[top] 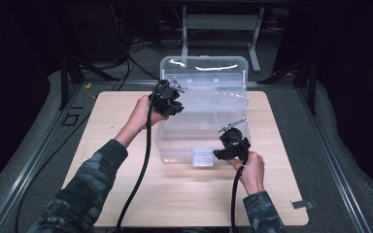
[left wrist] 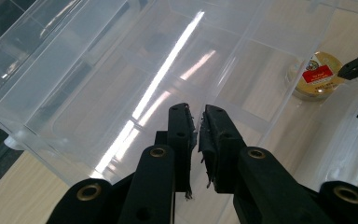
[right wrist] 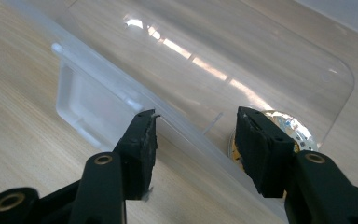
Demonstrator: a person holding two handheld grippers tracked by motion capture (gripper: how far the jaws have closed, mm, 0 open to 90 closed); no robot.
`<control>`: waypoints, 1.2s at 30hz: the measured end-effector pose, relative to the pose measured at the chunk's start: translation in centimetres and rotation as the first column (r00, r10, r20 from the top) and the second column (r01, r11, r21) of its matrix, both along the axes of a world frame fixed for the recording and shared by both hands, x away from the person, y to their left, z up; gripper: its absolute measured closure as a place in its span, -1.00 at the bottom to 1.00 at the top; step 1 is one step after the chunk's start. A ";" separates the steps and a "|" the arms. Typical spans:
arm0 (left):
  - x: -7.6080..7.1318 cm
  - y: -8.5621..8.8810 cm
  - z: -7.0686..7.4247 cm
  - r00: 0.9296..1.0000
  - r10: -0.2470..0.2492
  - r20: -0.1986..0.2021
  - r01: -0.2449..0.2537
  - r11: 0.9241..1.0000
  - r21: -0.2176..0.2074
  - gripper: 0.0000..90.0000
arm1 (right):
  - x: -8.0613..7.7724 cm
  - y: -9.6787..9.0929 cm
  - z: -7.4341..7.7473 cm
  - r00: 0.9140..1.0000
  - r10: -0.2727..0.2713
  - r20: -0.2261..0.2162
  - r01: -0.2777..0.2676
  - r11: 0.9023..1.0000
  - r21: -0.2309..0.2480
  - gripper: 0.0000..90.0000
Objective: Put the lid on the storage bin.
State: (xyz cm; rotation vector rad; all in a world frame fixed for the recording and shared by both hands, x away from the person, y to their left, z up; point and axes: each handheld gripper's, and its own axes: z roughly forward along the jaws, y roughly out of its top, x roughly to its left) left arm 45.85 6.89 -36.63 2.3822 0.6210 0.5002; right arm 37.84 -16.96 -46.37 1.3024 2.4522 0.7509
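A clear plastic storage box point(top: 201, 104) stands on the wooden table point(top: 126, 194) with its lid up at the back. My left gripper point(top: 175, 104) point(left wrist: 197, 115) hovers at the box's left rim, its jaws shut with only a sliver between them; whether the thin wall sits in that sliver I cannot tell. A round gold tin point(left wrist: 317, 74) point(right wrist: 298, 133) with a red label lies inside the box near the front wall. My right gripper point(top: 228, 148) point(right wrist: 196, 116) is open and straddles that front wall, one jaw outside by the latch point(right wrist: 86, 105), the other inside against the tin.
The box's latch point(top: 203, 158) sticks out over the table at the front. A small metal clip point(top: 301, 204) lies near the table's front right corner. Cables trail from both grippers toward the near edge. Dark floor, rails and a frame surround the table.
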 end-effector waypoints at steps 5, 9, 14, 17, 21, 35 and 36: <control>-0.2 0.1 -0.2 1.000 0.000 0.002 0.000 1.000 -0.001 0.81 | 0.3 0.1 0.0 1.000 -0.003 0.005 0.003 1.000 -0.003 0.08; -0.4 0.2 -0.3 1.000 0.001 0.003 -0.001 1.000 -0.002 0.80 | 0.4 0.2 0.0 1.000 -0.004 0.009 0.004 1.000 -0.002 0.08; -0.6 0.3 -0.5 1.000 -0.002 0.003 0.002 1.000 -0.002 0.80 | 0.6 0.2 0.0 1.000 -0.005 0.008 0.006 1.000 -0.005 0.08; -0.9 0.3 -0.6 1.000 -0.002 0.013 0.002 1.000 0.006 0.80 | 0.7 0.3 0.0 1.000 -0.004 0.010 0.004 1.000 -0.006 0.08; -0.9 0.3 -0.7 1.000 0.000 0.005 0.000 1.000 0.003 0.79 | 0.9 0.3 -0.1 1.000 0.001 0.010 -0.001 1.000 -0.002 0.08; -1.2 0.3 -1.2 1.000 0.009 0.007 -0.009 1.000 0.009 0.77 | 1.5 0.4 -0.1 1.000 0.000 0.017 0.000 1.000 -0.003 0.08; -1.2 0.3 -1.2 1.000 0.012 0.010 -0.012 1.000 0.010 0.77 | 1.5 0.4 -0.1 1.000 -0.001 0.017 0.001 1.000 -0.009 0.08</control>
